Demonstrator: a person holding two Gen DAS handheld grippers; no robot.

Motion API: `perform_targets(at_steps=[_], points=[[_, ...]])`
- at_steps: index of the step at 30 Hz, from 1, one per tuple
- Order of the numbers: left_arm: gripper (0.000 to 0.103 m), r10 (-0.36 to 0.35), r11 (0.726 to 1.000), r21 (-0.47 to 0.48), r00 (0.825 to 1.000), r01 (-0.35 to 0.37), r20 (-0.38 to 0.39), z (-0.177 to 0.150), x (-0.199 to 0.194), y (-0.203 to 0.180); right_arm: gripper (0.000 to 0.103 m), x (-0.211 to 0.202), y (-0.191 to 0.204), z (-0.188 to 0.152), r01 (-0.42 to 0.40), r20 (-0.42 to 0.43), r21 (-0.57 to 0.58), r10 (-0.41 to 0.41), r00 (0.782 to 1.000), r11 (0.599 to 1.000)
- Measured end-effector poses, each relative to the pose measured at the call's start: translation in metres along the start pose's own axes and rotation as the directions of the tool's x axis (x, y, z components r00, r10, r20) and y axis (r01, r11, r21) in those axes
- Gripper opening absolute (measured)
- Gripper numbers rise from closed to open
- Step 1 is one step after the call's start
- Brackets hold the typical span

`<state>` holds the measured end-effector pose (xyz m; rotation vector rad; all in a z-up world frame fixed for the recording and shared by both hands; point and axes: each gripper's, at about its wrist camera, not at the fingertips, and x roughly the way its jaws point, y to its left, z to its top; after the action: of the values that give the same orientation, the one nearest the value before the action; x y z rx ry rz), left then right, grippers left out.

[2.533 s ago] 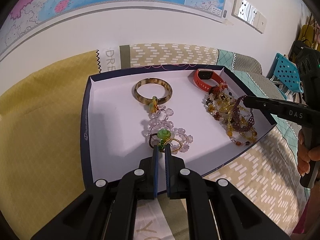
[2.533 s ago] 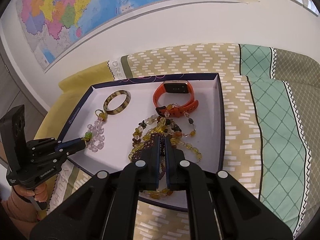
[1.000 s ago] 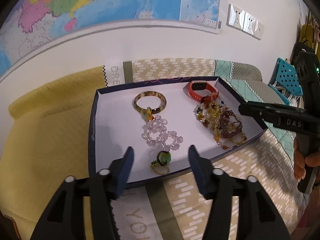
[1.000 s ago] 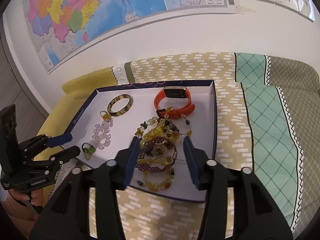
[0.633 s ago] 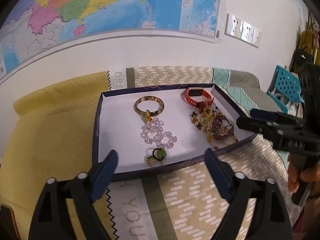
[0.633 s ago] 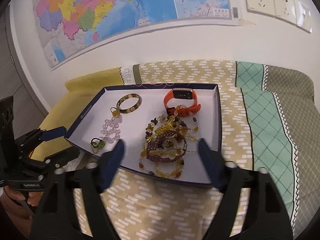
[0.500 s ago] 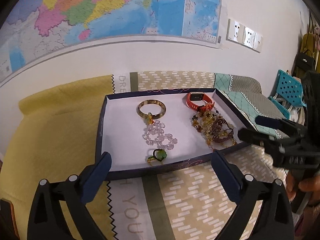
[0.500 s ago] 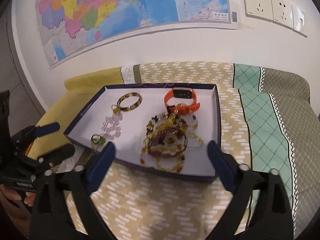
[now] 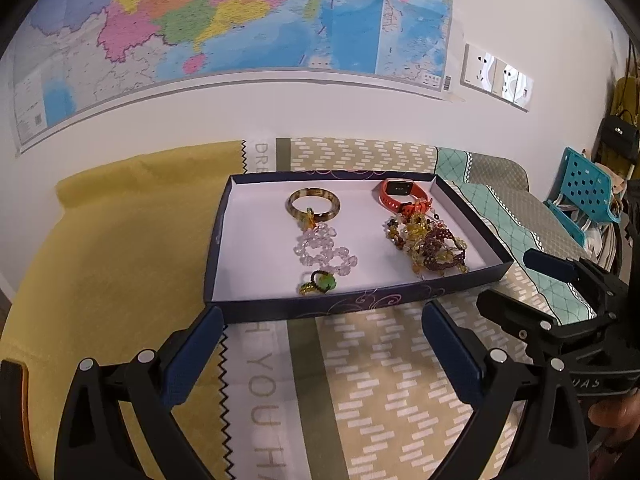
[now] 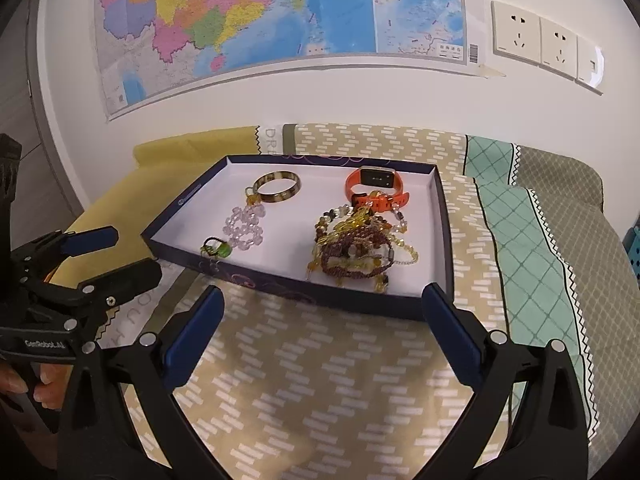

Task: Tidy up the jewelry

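A dark blue tray with a white floor lies on the bed. In it are a brown bangle, a clear bead bracelet, a green bead charm, an orange watch and a tangle of amber and maroon bead strands. My left gripper is wide open and empty, in front of the tray's near wall. My right gripper is wide open and empty, also short of the tray.
The bed has a yellow cover, a beige patterned sheet and a teal and grey quilt. A wall with a map and sockets stands behind. A blue plastic chair is at the far right.
Both grippers let go of the jewelry, opened wide and drew back from the tray. The green charm and the bead tangle now lie in the tray.
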<state>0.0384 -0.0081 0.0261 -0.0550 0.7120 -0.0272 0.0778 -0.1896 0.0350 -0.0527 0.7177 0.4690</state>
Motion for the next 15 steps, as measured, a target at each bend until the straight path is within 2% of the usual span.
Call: perform_targets(at_steps=[15], points=[[0.096, 0.014, 1.000, -0.020, 1.000, -0.014, -0.005, -0.0057, -0.0072, 0.0053, 0.097, -0.0035, 0.0057, -0.0076, -0.007, -0.013, 0.020, 0.007, 1.000, 1.000]])
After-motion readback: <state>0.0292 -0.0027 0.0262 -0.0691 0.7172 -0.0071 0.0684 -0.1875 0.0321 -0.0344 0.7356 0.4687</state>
